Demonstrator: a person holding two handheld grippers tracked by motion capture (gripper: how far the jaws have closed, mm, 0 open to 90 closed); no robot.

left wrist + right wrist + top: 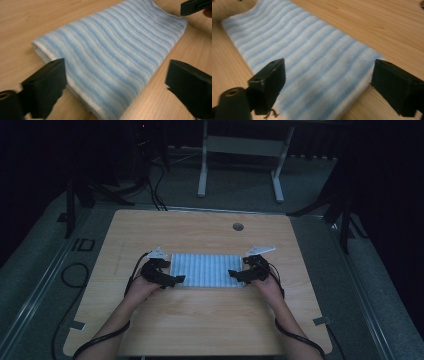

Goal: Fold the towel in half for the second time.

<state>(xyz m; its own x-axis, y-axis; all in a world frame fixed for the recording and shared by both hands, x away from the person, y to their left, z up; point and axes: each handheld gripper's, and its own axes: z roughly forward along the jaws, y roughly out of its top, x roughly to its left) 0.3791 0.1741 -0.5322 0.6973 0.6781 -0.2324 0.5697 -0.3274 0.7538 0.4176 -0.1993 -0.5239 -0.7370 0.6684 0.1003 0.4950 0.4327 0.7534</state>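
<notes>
1. I see a folded blue-and-white striped towel (pixel 207 270) lying flat near the middle of the wooden table (pixel 200 325), its stripes running from near to far.
2. My left gripper (pixel 176 280) sits at the towel's left end; its jaws are spread wide, pinching nothing, with the towel's end lying between and beneath them.
3. My right gripper (pixel 235 275) sits at the towel's right end, jaws likewise spread apart and gripping nothing.
4. In the left gripper view the towel (pixel 112 57) shows its white folded edge on the left side.
5. In the right gripper view the towel (pixel 312 65) carries no readable label or brand.
6. A small round hole (pixel 238 226) sits at the far side of the table.
</notes>
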